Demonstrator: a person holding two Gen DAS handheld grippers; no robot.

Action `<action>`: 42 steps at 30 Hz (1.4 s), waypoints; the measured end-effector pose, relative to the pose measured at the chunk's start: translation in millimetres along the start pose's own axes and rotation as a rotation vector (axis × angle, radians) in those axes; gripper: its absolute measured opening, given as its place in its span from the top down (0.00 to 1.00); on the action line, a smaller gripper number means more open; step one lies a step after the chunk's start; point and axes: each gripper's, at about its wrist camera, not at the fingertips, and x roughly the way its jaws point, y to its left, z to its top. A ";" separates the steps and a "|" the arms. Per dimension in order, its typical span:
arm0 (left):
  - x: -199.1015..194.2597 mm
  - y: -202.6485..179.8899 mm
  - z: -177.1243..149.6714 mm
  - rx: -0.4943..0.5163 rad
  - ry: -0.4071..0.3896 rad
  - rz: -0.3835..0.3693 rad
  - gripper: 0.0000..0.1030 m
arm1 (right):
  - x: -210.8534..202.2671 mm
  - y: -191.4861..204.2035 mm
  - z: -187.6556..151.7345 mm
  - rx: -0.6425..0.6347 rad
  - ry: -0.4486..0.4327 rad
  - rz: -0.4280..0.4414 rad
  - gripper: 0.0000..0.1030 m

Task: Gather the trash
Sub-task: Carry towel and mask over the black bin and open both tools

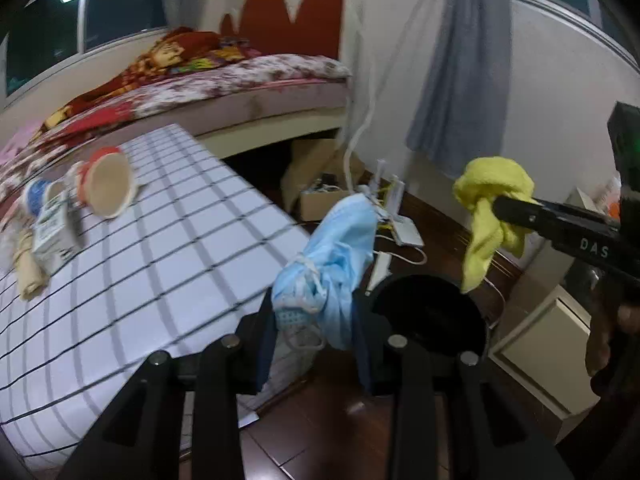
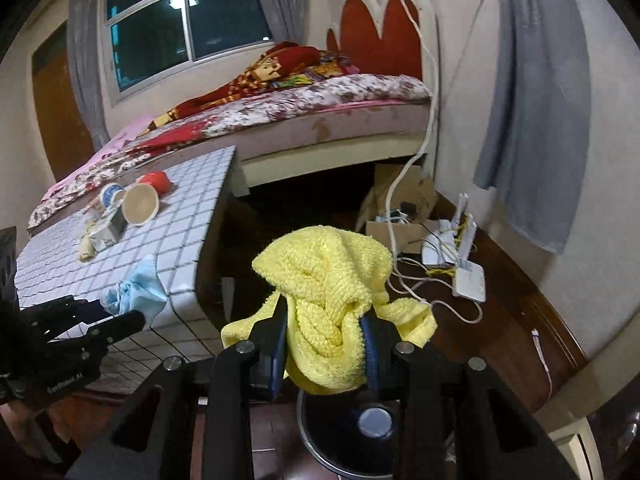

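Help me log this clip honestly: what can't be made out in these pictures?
- Bin inside: dark in the left view, covered by the yellow cloth in the right.
- Carton print: motion-blurred.
- Left gripper fingertips: wrapped by the blue mask.

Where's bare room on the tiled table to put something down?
The tiled table is bare along its near edge and toward the bed-side right corner. It is crowded at the far left: the paper bowl, red cup, blue-rimmed cup and carton sit bunched together.
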 end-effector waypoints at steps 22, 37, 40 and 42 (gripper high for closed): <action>94.3 -94.0 -24.7 0.155 0.235 -0.222 0.64 | 46.7 -81.9 -78.8 0.053 0.239 0.013 0.68; 151.4 -81.2 -35.0 0.077 0.357 -0.172 0.18 | 118.0 -119.8 -102.4 0.093 0.445 -0.077 0.01; 148.2 -68.3 -37.0 0.036 0.335 -0.119 0.08 | 109.0 -131.8 -99.5 0.132 0.424 -0.132 0.01; 147.6 -65.2 -37.5 0.031 0.331 -0.100 0.08 | 104.0 -132.9 -97.8 0.147 0.415 -0.148 0.01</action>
